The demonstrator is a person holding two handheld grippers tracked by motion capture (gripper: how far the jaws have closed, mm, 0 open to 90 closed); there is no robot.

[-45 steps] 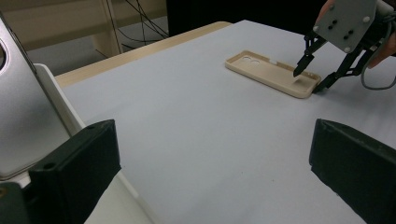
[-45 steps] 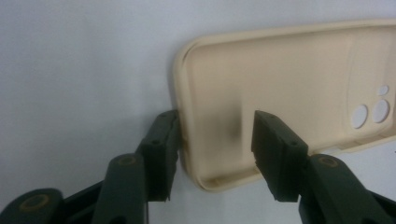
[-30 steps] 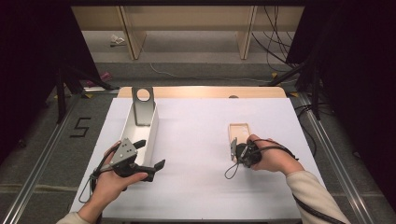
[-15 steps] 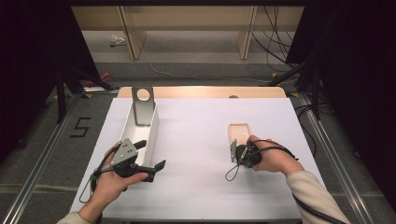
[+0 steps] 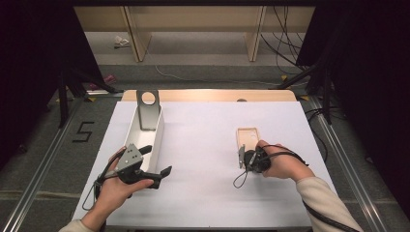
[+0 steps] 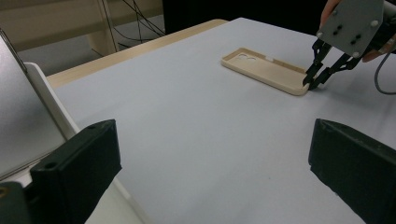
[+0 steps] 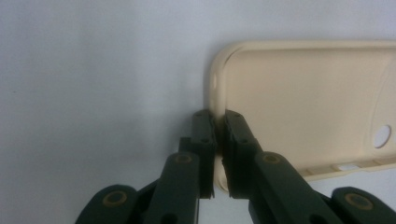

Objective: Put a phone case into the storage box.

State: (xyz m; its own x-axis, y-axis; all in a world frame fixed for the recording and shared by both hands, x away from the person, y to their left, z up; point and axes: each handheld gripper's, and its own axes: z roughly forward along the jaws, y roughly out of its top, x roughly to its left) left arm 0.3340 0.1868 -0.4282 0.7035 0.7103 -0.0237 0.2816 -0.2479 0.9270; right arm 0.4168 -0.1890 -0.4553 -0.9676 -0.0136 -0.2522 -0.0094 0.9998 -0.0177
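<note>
A beige phone case (image 5: pixel 248 137) lies hollow side up on the white table top (image 5: pixel 208 145), right of centre. My right gripper (image 5: pixel 248 151) is at its near end. In the right gripper view its jaws (image 7: pixel 218 119) pinch the case's (image 7: pixel 303 102) rim, one pad inside and one outside; they have just been closing. The left gripper view shows that same grip (image 6: pixel 310 84) on the case's (image 6: pixel 264 70) end. My left gripper (image 5: pixel 155 160) hovers at the near left, beside the white bin, its jaws (image 6: pixel 215 140) wide apart with nothing between them.
A long white bin (image 5: pixel 145 130) runs front to back at the left, with a grey metal bracket (image 5: pixel 147 108) with a round hole standing at its far end. The bin's wall (image 6: pixel 42 107) is close to my left gripper. Cables trail from both grippers.
</note>
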